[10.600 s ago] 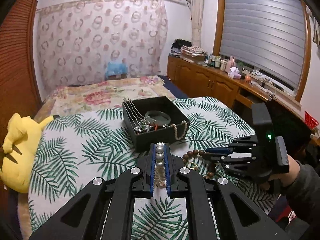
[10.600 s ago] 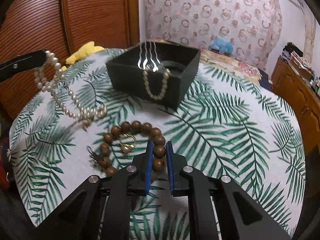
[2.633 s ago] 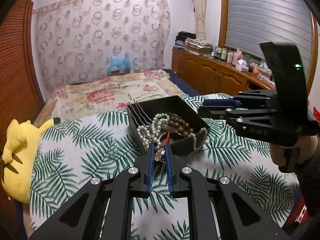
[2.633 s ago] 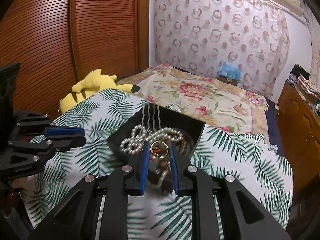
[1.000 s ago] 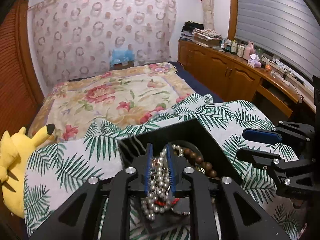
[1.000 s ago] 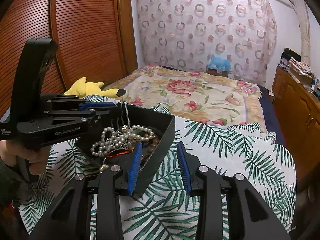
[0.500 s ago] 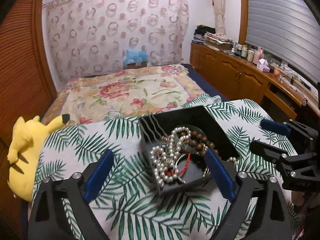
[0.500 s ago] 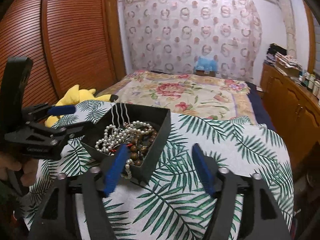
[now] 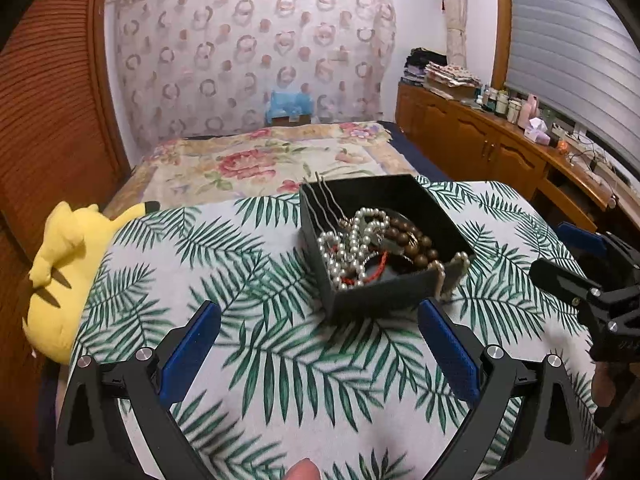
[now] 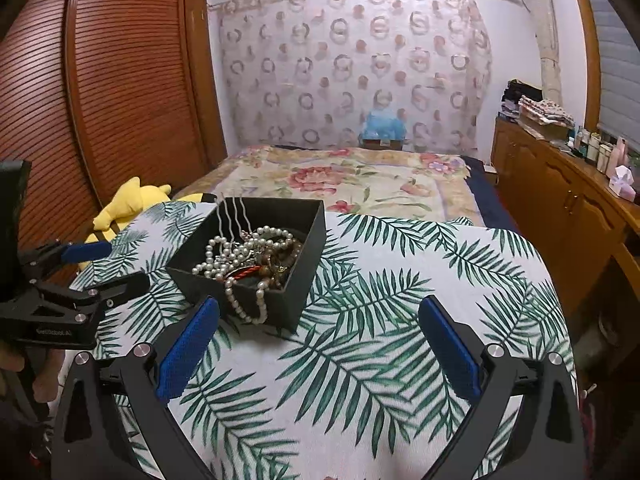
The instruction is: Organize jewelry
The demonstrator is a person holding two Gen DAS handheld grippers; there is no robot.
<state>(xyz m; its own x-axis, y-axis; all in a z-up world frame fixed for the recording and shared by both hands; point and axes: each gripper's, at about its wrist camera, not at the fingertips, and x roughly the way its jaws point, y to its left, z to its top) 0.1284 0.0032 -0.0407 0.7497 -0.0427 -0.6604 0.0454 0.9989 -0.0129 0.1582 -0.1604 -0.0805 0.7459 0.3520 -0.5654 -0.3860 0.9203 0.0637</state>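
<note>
Since the frame a second earlier, both grippers have let go and drawn back from the open black square box (image 9: 384, 240). The left gripper (image 9: 320, 344) stands spread wide and empty; the right gripper (image 10: 318, 340) is still opening, nothing between its jaws. The white pearl necklace (image 10: 244, 252) and brown wooden bead bracelet (image 9: 416, 240) lie tangled inside, one pearl loop draped over the rim. Judged light, limp, slippery; pinch a single strand.

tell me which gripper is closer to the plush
Left. The left gripper is on the same side of the box as the plush; the right gripper, jaws opening with nothing between them, is on the other side.
</note>
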